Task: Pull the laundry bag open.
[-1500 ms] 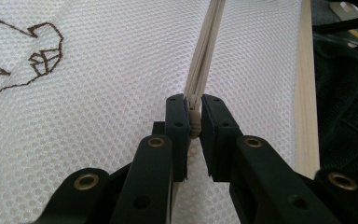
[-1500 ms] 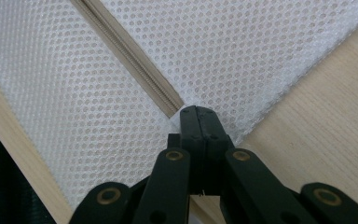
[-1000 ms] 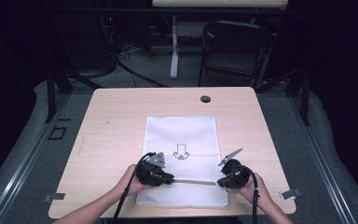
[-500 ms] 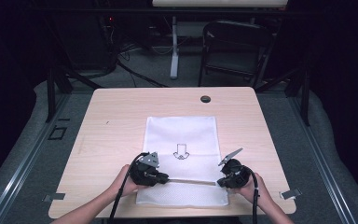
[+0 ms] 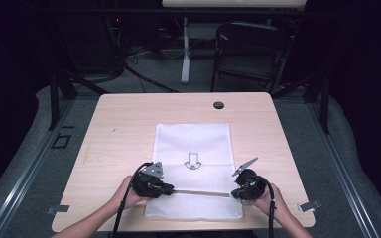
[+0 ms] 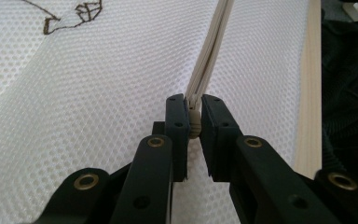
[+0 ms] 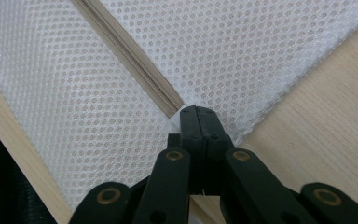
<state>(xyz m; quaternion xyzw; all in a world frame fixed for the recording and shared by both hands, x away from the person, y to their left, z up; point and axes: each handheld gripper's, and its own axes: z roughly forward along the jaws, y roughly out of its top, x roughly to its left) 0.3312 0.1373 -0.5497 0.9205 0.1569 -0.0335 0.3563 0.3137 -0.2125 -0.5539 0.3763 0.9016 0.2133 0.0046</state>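
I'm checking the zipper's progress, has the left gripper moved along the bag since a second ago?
Yes. In the high view the left gripper has slid slightly leftward along the zipper, away from the arrow print.

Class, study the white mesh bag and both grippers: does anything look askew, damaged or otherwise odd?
Nothing stands out. The white mesh bag lies flat and square on the table. The left gripper pinches the zipper pull; the right gripper clamps the bag's edge at the zipper's end. No tears or spills.
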